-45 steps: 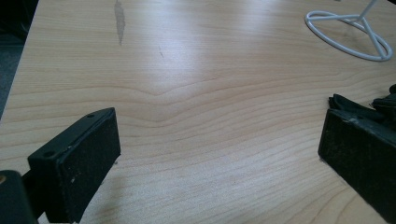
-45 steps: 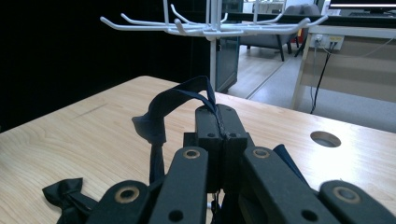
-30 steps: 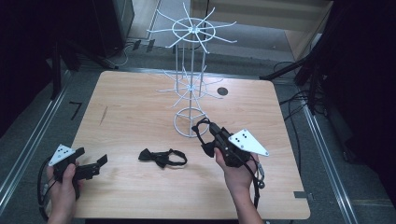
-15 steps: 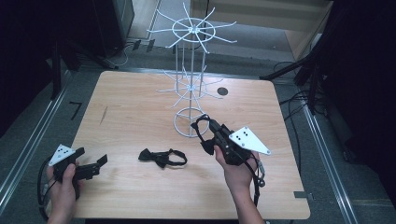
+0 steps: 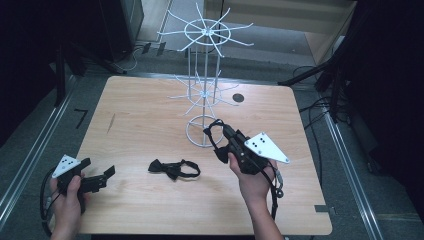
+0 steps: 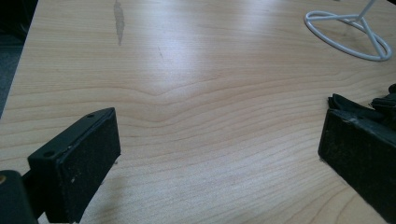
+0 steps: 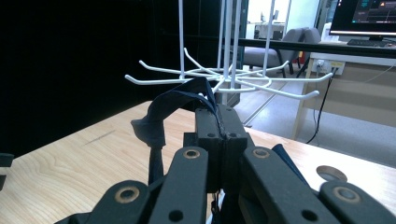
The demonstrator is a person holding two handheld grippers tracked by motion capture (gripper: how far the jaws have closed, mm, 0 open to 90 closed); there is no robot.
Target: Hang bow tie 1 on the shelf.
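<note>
Fingers (image 7: 219,126) of my right gripper (image 5: 227,142) are pressed together on the strap of a dark bow tie (image 5: 216,131), held up just beside the base ring of the white wire rack (image 5: 205,90). No hook on the rack carries anything yet, so hanging is not done. My left gripper (image 5: 95,179) rests low at the near table (image 5: 150,110) edge, fingers (image 6: 79,163) wide apart, nothing between them. A second bow tie (image 5: 174,168) lies flat on the table between both grippers, awaiting pickup.
</note>
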